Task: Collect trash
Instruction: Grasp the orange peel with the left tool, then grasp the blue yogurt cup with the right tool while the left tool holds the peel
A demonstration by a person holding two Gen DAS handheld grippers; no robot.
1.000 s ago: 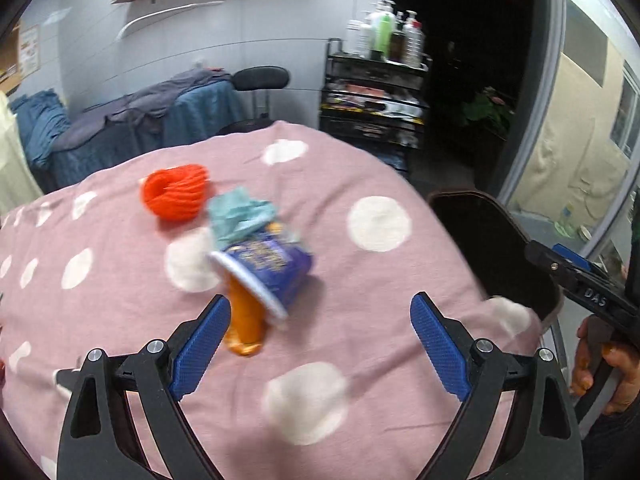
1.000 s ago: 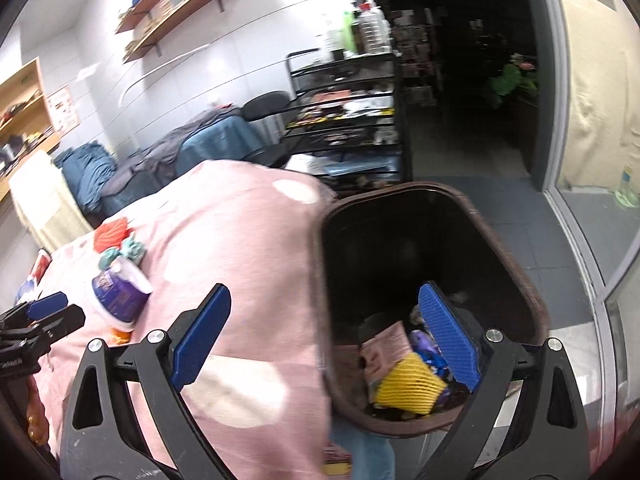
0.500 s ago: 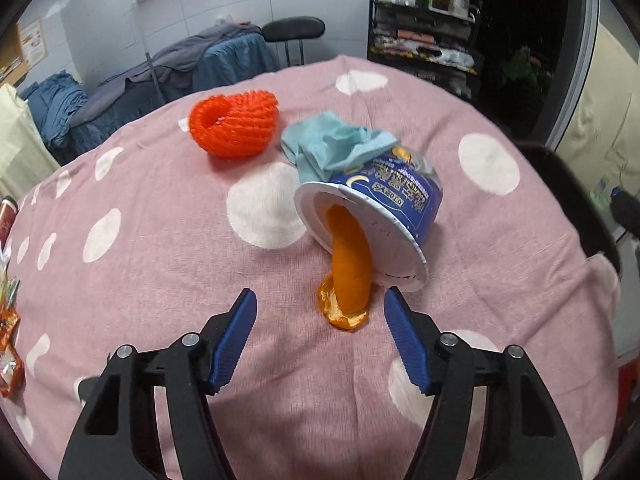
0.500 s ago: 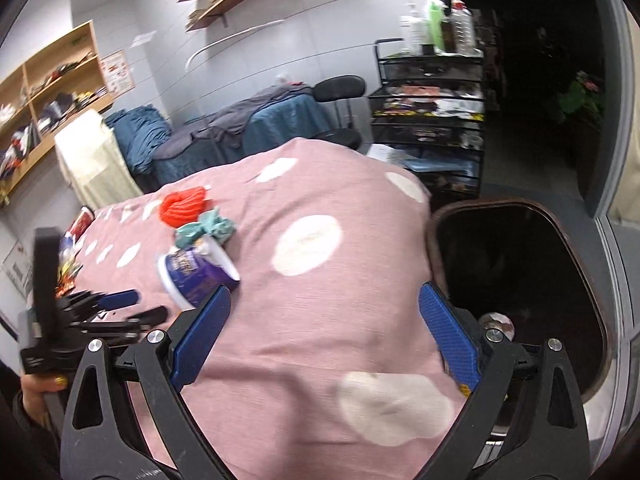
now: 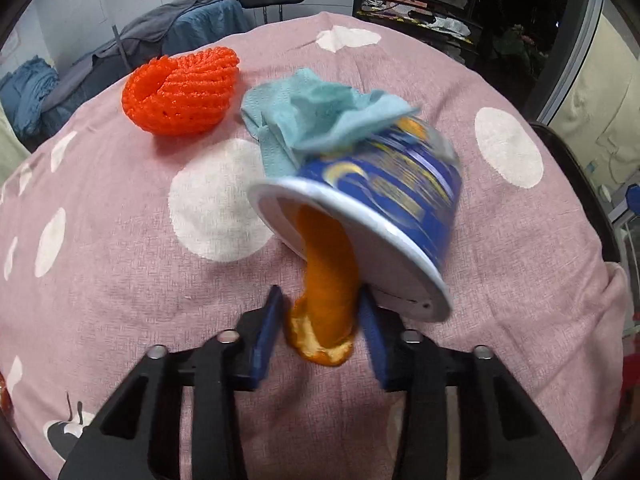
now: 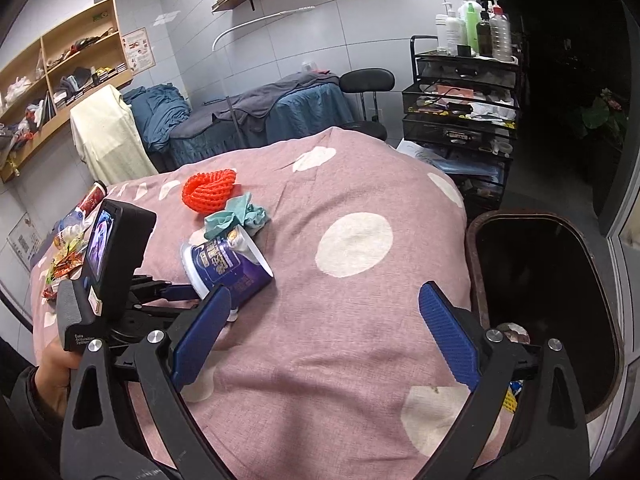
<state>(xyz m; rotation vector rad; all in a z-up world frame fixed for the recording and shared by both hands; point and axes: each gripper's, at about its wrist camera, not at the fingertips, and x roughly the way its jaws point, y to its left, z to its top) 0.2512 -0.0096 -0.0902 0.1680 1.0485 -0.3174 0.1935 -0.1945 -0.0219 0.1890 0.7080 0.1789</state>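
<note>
On the pink tabletop (image 5: 120,280) with its white spots, the left wrist view shows a blue cup (image 5: 384,196) lying on its side, mouth toward the camera, white rim and white inside, yellow print on the wall too blurred to read. An orange peel (image 5: 328,280) trails out of its mouth onto the cloth, the curled end lying between the 2 blue pads. The left gripper (image 5: 320,336) has its fingers narrowed around that peel end, a pad just beside it on each side; whether they press it I cannot tell. A crumpled teal tissue (image 5: 316,116) rests against the top of the cup, and an orange foam net (image 5: 180,92) sits apart, farther back on the left. Compared with 0.5 s ago the fingers have drawn closer together and the peel and cup fill more of the view.

In the right wrist view the right gripper (image 6: 320,340) hangs above the near part of the tabletop (image 6: 360,320) with fingers spread wide and nothing between them. The cup (image 6: 228,268) lies at centre left with the tissue (image 6: 236,216) and foam net (image 6: 210,190) behind it. The left gripper (image 6: 176,292) reaches toward the cup's mouth; its handle body reads "Data Acquisition System" and carries a small lit screen. A dark trash bin (image 6: 600,280) stands open beside the tabletop on the right. Snack wrappers (image 6: 64,256) lie at the far left edge. The scene here sits much as it did 0.5 s ago.
</note>
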